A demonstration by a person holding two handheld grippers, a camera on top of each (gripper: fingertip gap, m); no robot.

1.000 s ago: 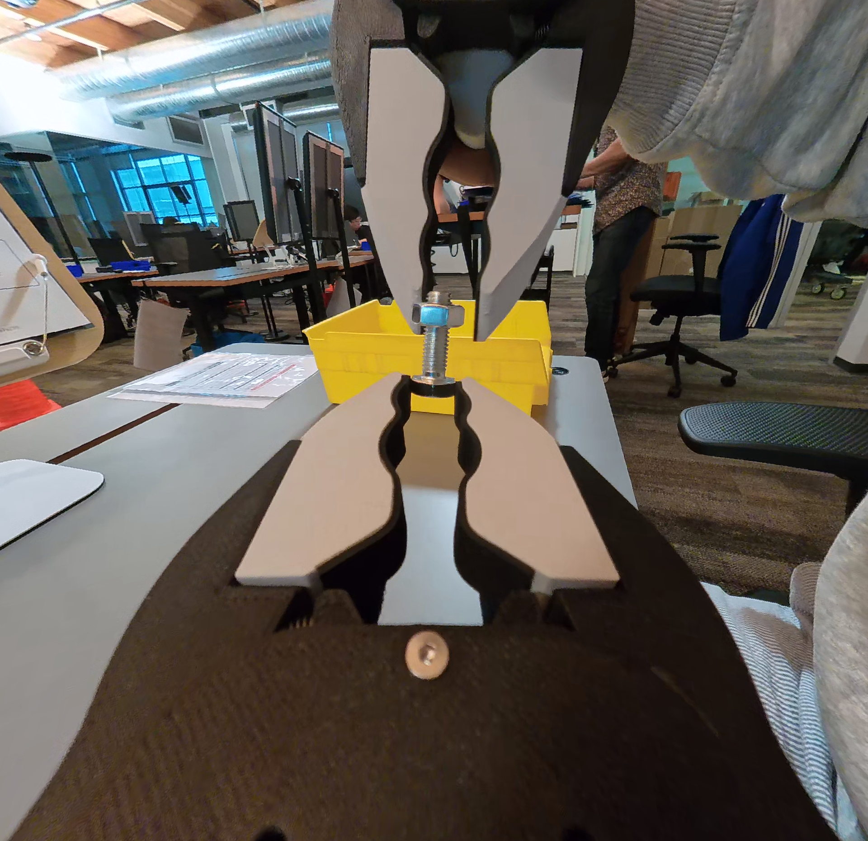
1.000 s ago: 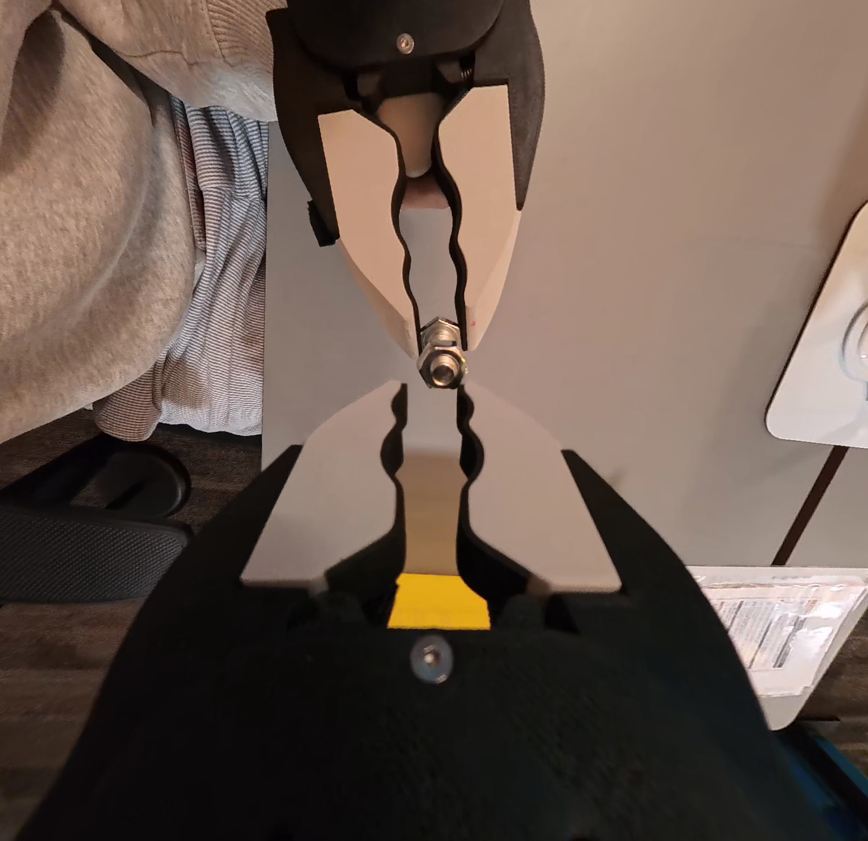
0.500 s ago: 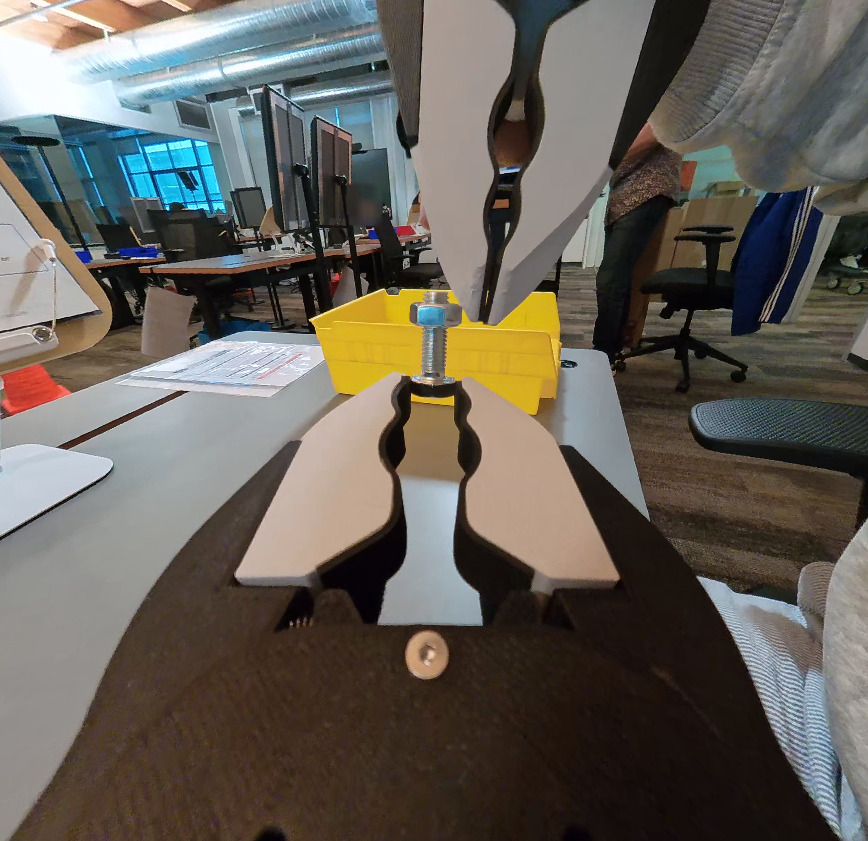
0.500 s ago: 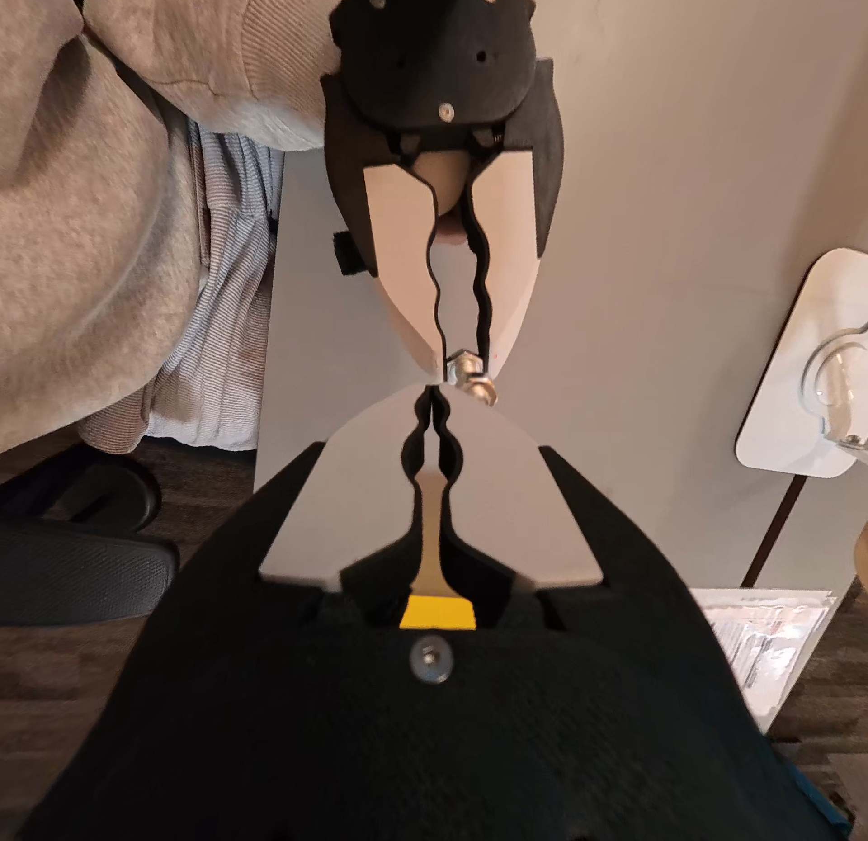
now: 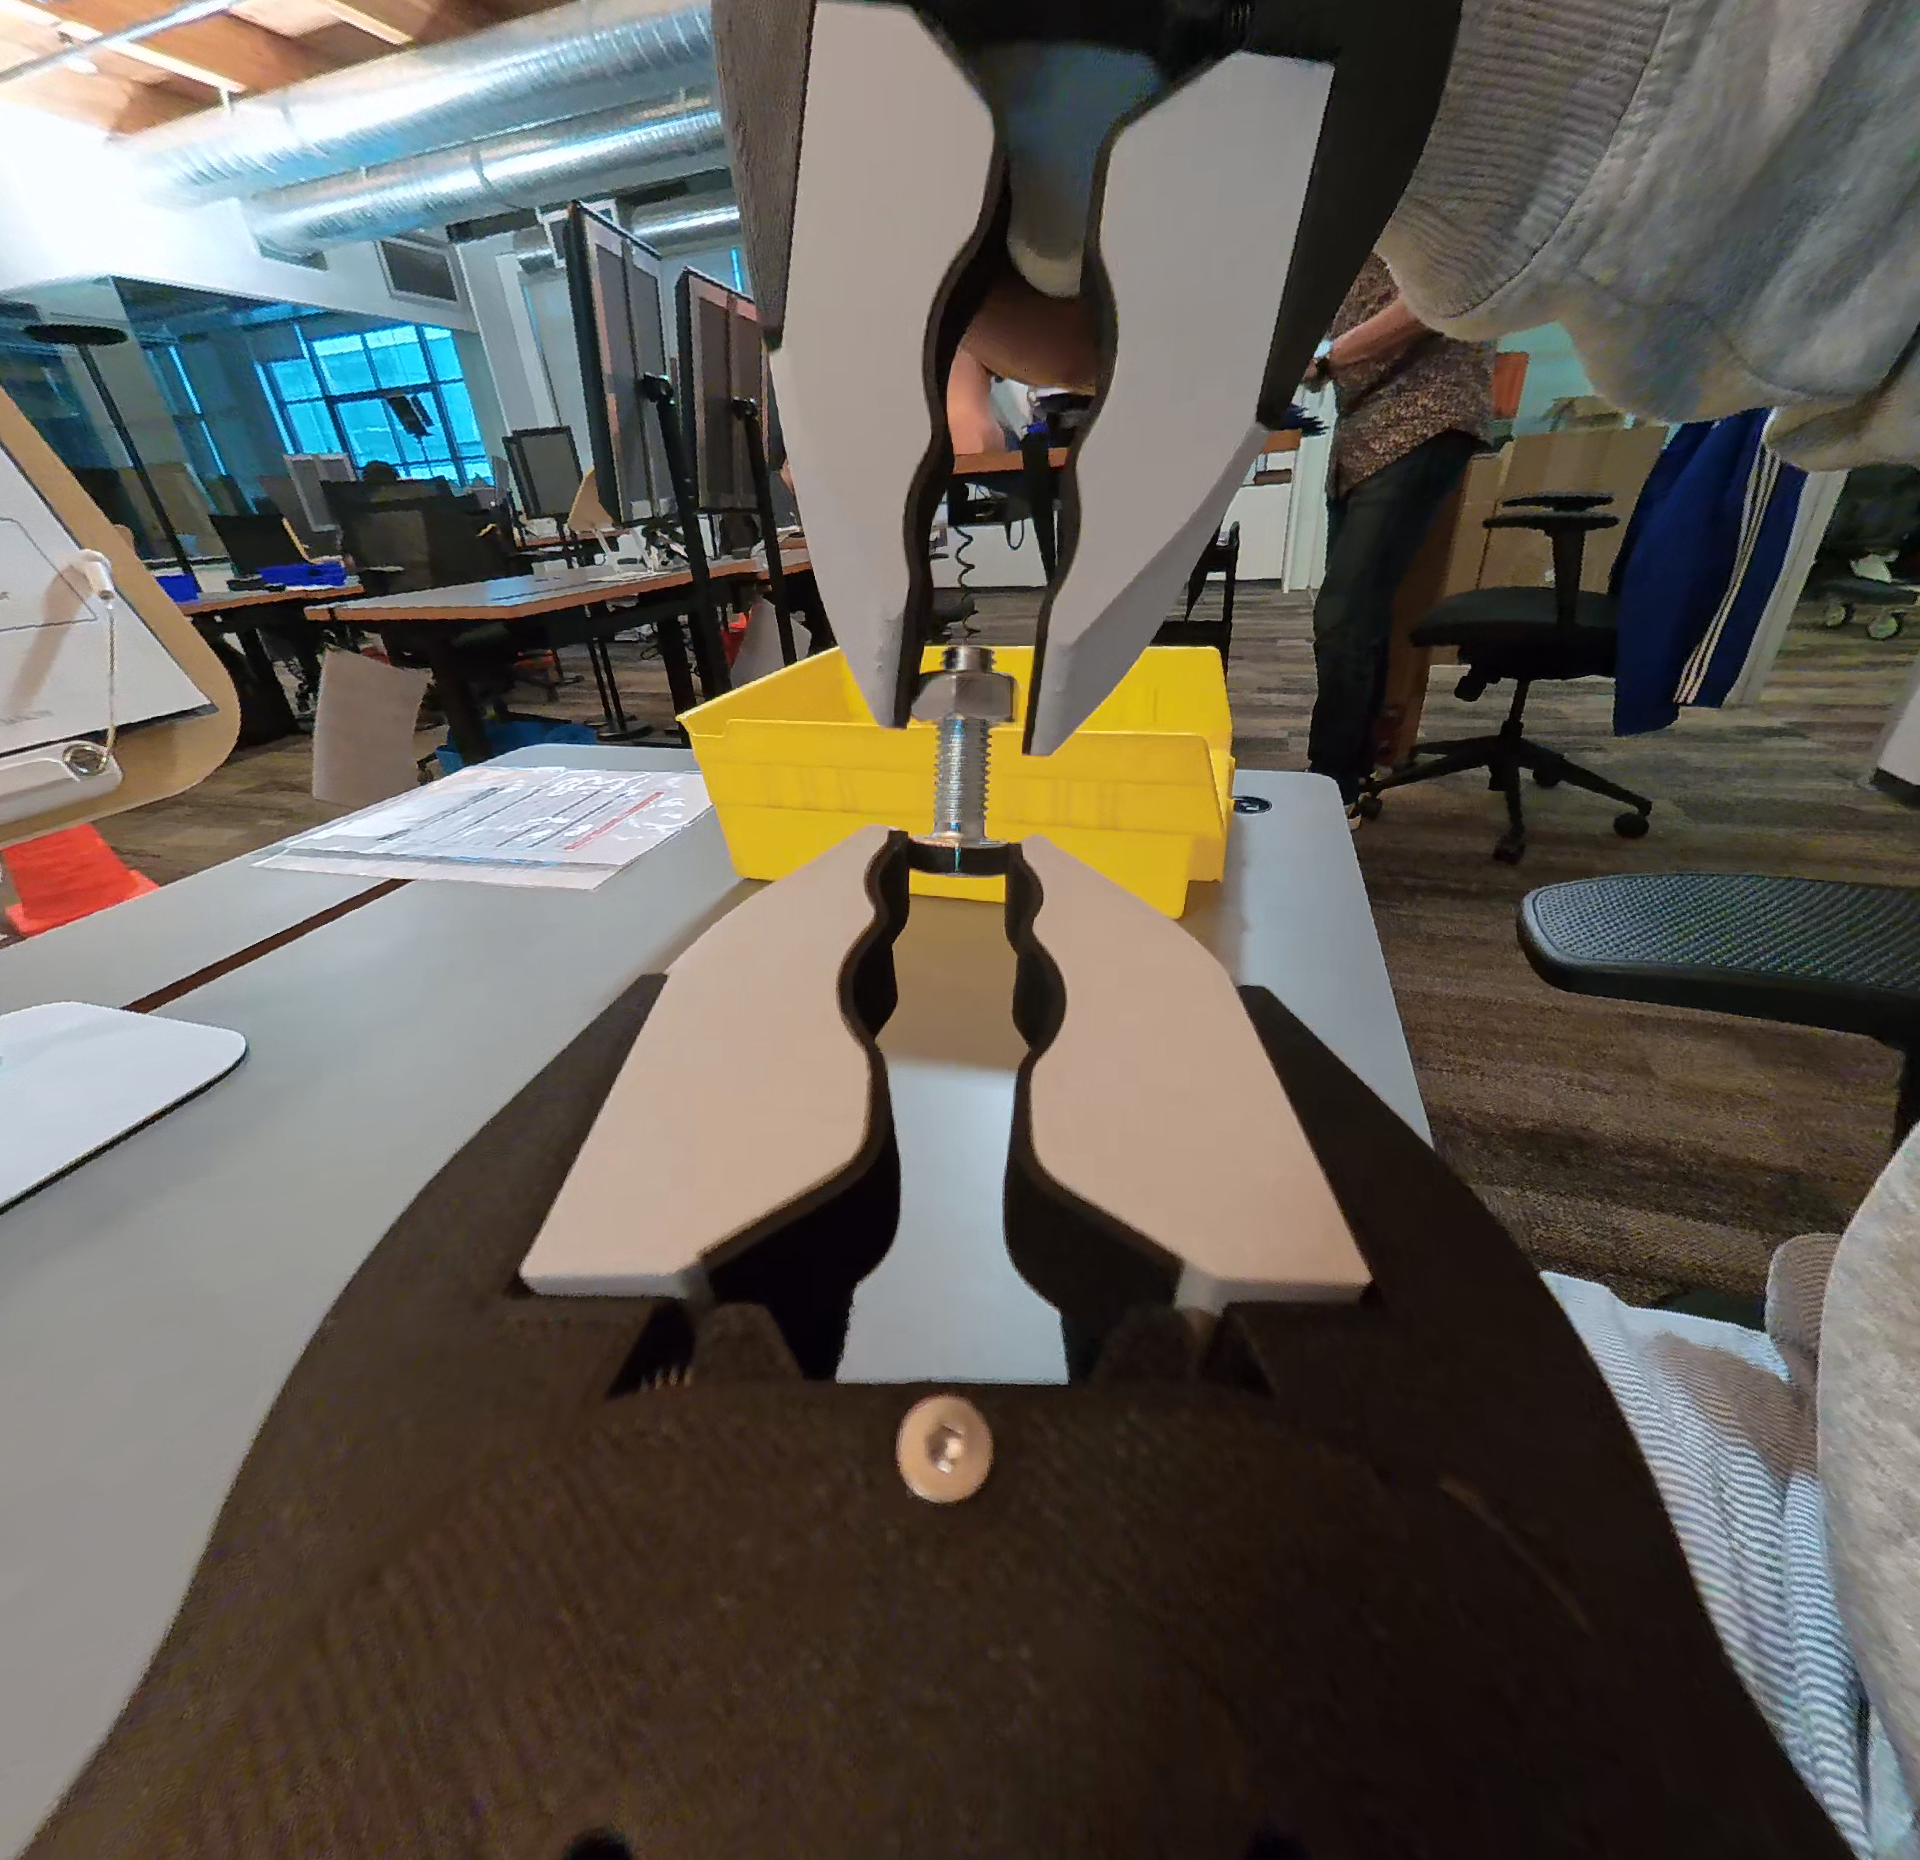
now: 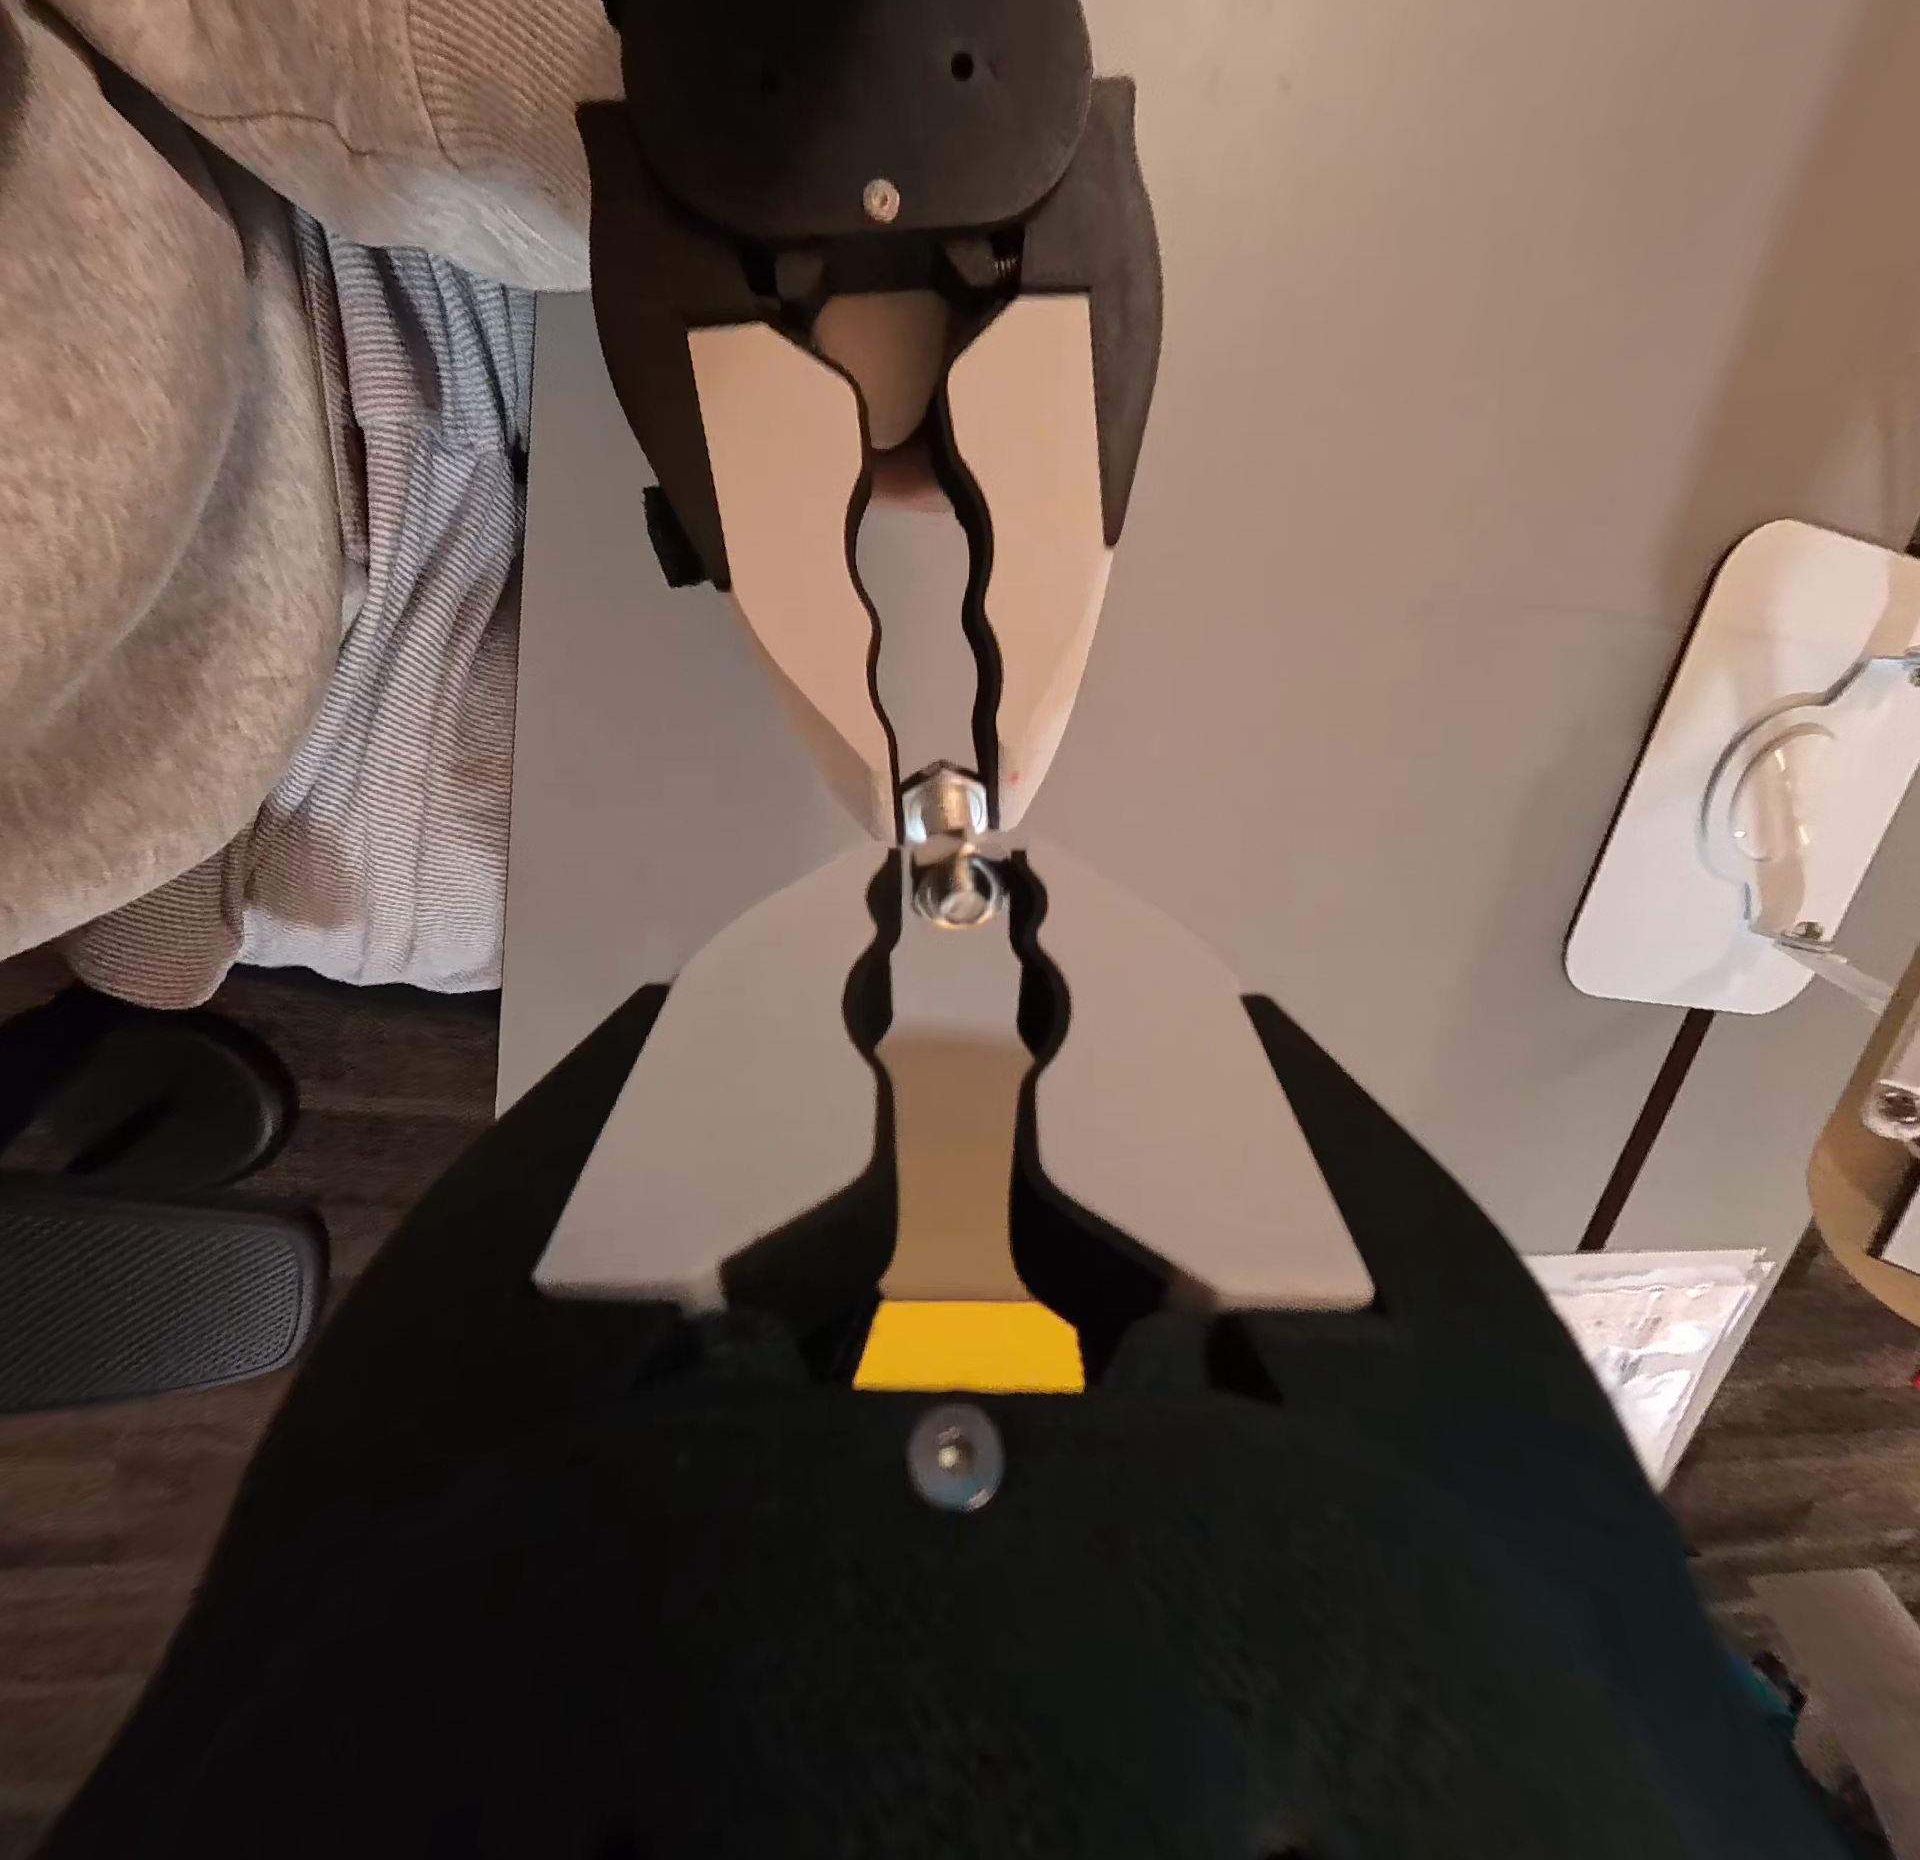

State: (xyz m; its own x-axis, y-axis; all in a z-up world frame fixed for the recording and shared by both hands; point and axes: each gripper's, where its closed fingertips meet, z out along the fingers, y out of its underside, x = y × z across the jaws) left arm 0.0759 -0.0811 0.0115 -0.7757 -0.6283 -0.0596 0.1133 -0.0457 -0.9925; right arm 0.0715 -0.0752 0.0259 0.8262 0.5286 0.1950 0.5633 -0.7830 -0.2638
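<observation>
- While the left gripper (image 5: 956, 854) clamps the head of an upright bolt (image 5: 961, 782), its jaws sit narrowly apart — closed on it above the grey table (image 5: 416, 979).
- Right gripper (image 5: 961, 730) points down, jaws parted around the nut (image 5: 964, 690) — whether they touch it is unclear.
- Yellow bin (image 5: 1091, 802) stands just behind.

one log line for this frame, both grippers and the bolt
left gripper: shut on bolt head, bolt upright | right gripper: from above, open around nut | behind: yellow bin on grey table

bolt (image 5: 957, 771) head hidden in left jaws; sleeve (image 5: 1662, 169) cut off.
</observation>
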